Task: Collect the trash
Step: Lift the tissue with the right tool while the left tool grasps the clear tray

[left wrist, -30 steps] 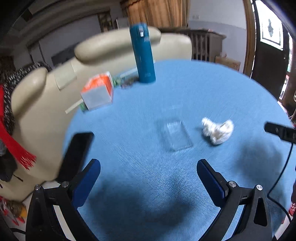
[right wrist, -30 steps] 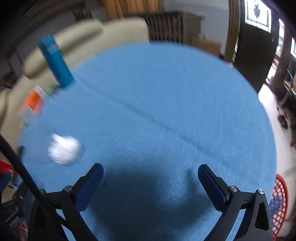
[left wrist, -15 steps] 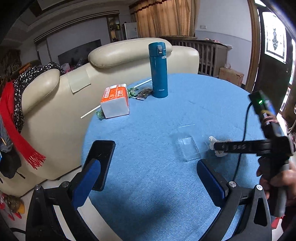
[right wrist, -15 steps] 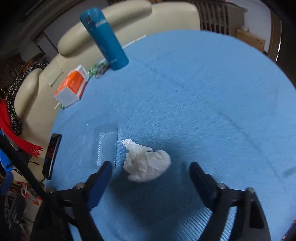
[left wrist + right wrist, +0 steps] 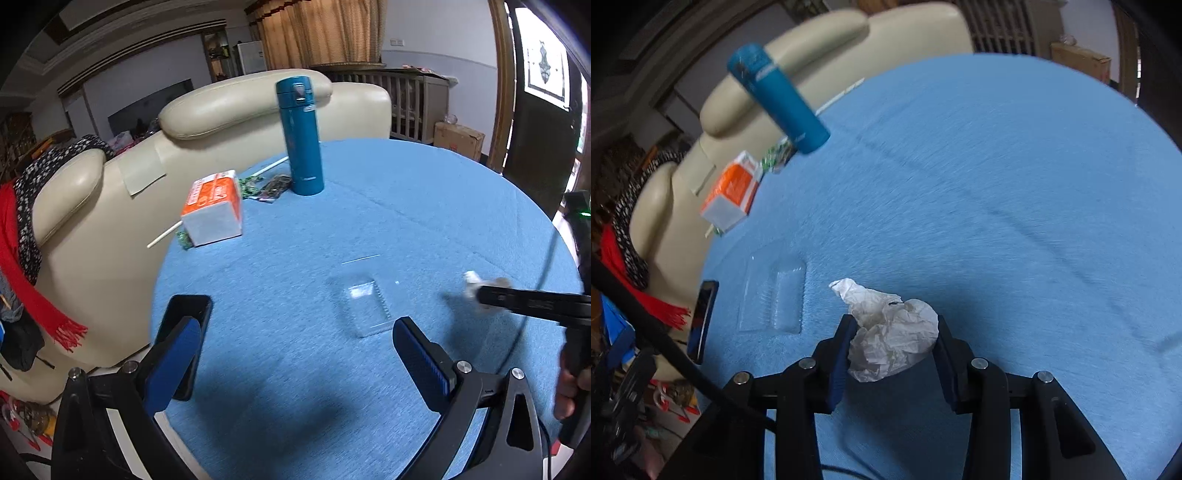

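Right wrist view: the right gripper (image 5: 893, 345) is clenched on the crumpled tissue (image 5: 891, 338), just right of the clear plastic tray (image 5: 774, 295) on the table (image 5: 997, 184), ready for lifting. A second ago its jaws were wide, closing since. The left gripper (image 5: 295, 354) hangs released nearer than the tray.

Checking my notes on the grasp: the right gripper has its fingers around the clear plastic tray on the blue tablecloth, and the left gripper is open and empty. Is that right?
Not quite. The right gripper has its fingers around the crumpled white tissue, not the clear plastic tray, which lies untouched beside it, as the right wrist view shows. The left gripper is open and empty.
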Demonstrator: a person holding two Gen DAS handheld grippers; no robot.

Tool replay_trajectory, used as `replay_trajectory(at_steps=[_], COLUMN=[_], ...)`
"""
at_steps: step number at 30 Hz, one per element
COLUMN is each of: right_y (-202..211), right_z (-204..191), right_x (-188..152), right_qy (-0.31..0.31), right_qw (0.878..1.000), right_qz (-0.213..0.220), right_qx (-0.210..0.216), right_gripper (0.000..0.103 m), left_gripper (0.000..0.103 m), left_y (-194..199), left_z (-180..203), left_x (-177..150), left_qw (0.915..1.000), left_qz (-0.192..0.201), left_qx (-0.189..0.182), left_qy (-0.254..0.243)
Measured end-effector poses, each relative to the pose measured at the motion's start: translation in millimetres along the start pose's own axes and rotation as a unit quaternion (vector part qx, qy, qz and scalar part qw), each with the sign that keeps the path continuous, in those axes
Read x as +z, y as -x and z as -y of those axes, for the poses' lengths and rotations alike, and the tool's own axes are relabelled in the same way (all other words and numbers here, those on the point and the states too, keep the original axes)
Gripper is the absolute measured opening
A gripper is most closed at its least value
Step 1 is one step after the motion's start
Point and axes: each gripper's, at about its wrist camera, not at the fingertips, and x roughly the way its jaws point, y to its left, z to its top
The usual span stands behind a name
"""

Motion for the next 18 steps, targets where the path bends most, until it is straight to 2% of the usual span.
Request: replay_trajectory(at_steps=[4,10,15,18], right_y=[35,74,86,88], right_z=[24,51,67,73], right_x=[-14,-52,-79,-86], right_qy=[-0.015,-0.025,-0.026,-0.037], right_qw=[0.999,0.998,0.997,0.997], right_qz=[0.033,0.064,0.072,0.071], right_qx=[0.018,0.016,-0.005,0.009], right_gripper=[0.044,0.044,0.044,0.044], left_gripper=[0.103,0.103,0.103,0.103], left_y=[-21,-71,-95,-104], left_z=[14,31,34,34], left_x=[6,9,9,6], left_qw=[0.999,0.9921,0.9862,0.9818], left_qz=[-0.028,-0.089,-0.111,-0.121], left_qx=[-0.034,-0.079,-0.095,-0.107], left_qy=[0.005,0.039,0.078,0.1])
